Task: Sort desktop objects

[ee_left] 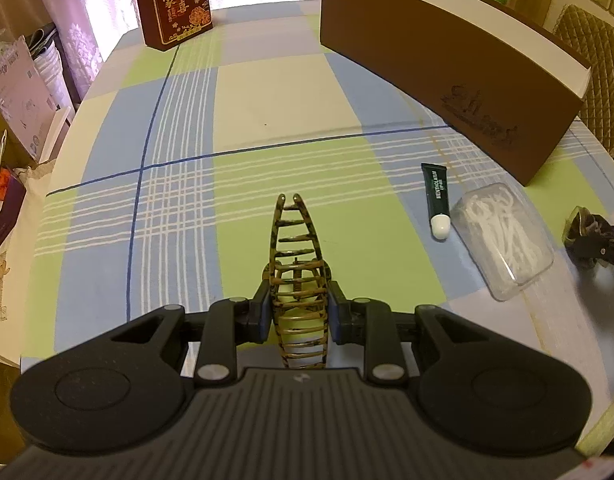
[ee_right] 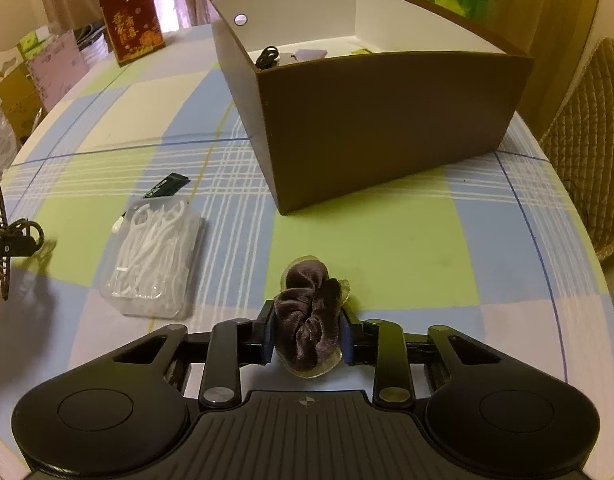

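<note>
One hair claw point(ee_left: 299, 280), one scrunchie point(ee_right: 309, 320) (velvet)

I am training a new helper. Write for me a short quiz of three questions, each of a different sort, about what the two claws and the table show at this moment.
1. True or false: the left claw is shut on a hair clip.
2. Multiple choice: what does the right claw grip? A) the lip balm tube B) a velvet scrunchie C) the floss pick box
3. Fill the gap: the lip balm tube lies beside the floss pick box, in front of the brown ____.

Key: 1 true; 2 B; 3 box.
</note>
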